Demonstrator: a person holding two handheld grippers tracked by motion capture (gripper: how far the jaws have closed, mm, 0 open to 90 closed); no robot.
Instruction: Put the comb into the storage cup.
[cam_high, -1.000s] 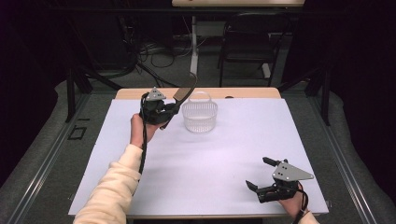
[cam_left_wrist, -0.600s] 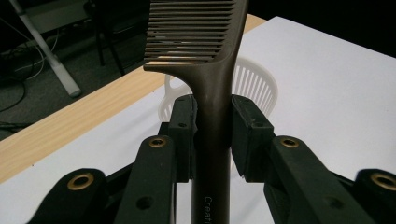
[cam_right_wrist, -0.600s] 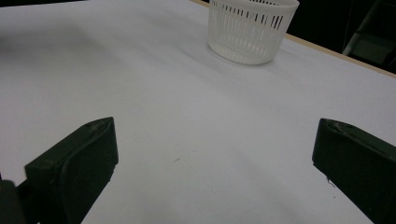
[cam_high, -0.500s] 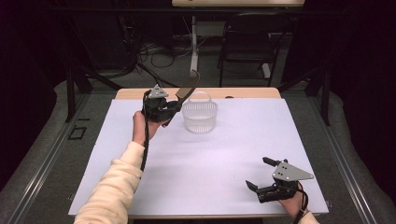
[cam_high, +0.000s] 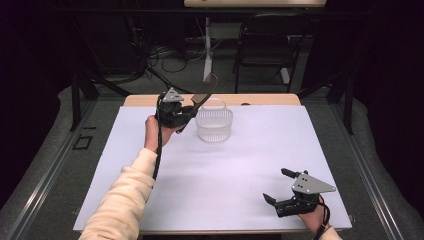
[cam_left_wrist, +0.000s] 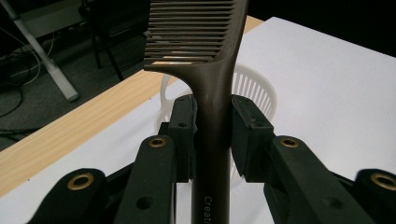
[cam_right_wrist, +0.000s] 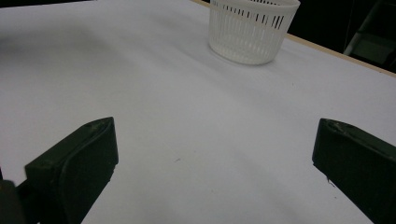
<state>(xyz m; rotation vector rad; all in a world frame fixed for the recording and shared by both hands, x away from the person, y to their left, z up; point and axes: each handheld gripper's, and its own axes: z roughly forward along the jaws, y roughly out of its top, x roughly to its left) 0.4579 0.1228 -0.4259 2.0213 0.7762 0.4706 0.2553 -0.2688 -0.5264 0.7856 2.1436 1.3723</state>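
A dark brown comb (cam_high: 204, 95) is clamped by its handle in my left gripper (cam_high: 187, 112), held in the air at the back of the table. Its toothed end points up and to the right, over the left rim of a white slatted basket (cam_high: 214, 125). In the left gripper view the comb (cam_left_wrist: 212, 93) stands upright between the shut pads, with the basket (cam_left_wrist: 254, 86) behind it. My right gripper (cam_high: 274, 184) rests low at the front right, jaws wide apart with nothing between them. In the right gripper view that gripper (cam_right_wrist: 215, 158) faces the basket (cam_right_wrist: 252, 32) far off.
A white sheet (cam_high: 250, 160) covers the table, and a strip of bare wood (cam_high: 270, 99) shows along the far edge. Behind the table are a chair (cam_high: 260, 45), a stand and loose cables on the floor.
My left gripper has shifted slightly right toward the basket, and the comb's toothed end has risen. The right gripper has stayed where it was.
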